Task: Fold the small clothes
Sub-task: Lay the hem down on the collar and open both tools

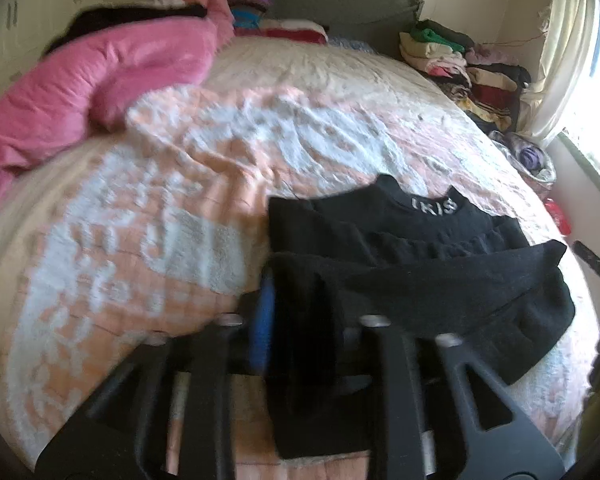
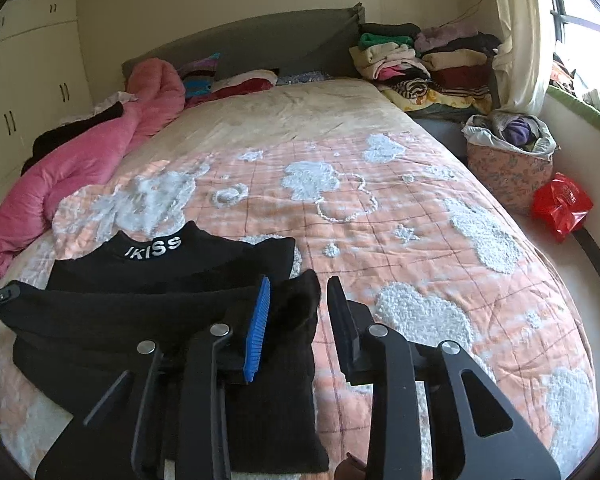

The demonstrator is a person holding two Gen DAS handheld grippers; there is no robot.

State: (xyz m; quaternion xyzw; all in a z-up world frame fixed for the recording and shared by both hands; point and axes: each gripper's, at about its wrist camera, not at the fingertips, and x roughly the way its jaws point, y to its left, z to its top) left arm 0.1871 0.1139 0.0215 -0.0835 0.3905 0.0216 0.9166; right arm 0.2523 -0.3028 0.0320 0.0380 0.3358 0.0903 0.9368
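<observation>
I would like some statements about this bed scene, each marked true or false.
1. The black top lies on the bed cover. True.
2. The white letters on its collar are visible. True.
3. The right gripper is clamped shut on the top. False: its jaws stand apart, with black cloth between them.
4. The pink blanket covers the black top. False: it lies apart, along the bed's far side.
5. The folded clothes are stacked near the curtain. True.

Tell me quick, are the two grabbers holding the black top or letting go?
Left gripper: open, black top fabric between its jaws, not pinched.
Right gripper: open, a black corner of the top between its jaws, not pinched.
</observation>
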